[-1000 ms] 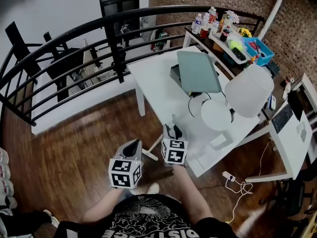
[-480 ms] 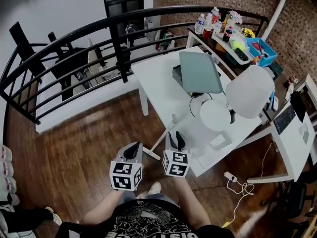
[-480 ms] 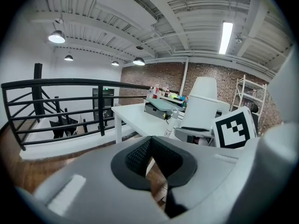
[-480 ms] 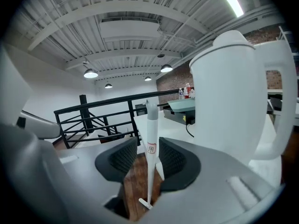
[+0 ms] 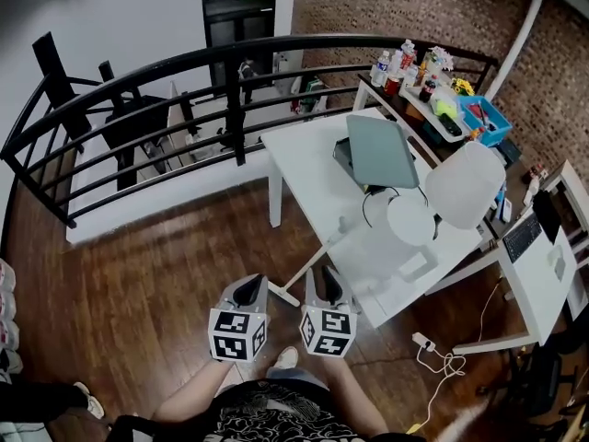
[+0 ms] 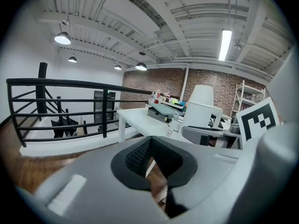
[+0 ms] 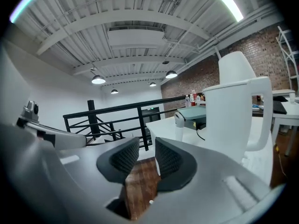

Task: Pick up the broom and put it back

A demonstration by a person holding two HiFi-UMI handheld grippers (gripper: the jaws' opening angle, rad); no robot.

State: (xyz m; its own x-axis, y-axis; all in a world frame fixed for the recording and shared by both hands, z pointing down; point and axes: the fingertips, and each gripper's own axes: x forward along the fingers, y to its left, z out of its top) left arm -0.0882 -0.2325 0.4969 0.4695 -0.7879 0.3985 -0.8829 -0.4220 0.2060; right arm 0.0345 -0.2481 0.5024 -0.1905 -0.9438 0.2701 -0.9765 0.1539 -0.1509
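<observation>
A broom with a white pole point(image 5: 308, 263) leans against the near-left edge of the white table point(image 5: 304, 150), its foot on the wooden floor. Its grey-white handle top point(image 7: 180, 119) shows at the table edge, also in the left gripper view point(image 6: 170, 126). My right gripper point(image 5: 327, 284) point(image 7: 147, 146) hangs just short of the pole; its jaws have just been closing, stand apart and hold nothing. To its left, my left gripper point(image 5: 247, 288) point(image 6: 150, 141) has its pads meeting at the tips, empty.
The table carries a grey laptop point(image 5: 382, 150) and a cable; a white rounded chair point(image 5: 465, 182) stands against it. A black railing point(image 5: 184, 72) curves behind. At the right are a cluttered shelf point(image 5: 433, 72), a second desk point(image 5: 543, 265) and a power strip point(image 5: 423, 342).
Both grippers have drawn back from the table edge, the right one farther, away from the broom's pole. The broom still leans where it was.
</observation>
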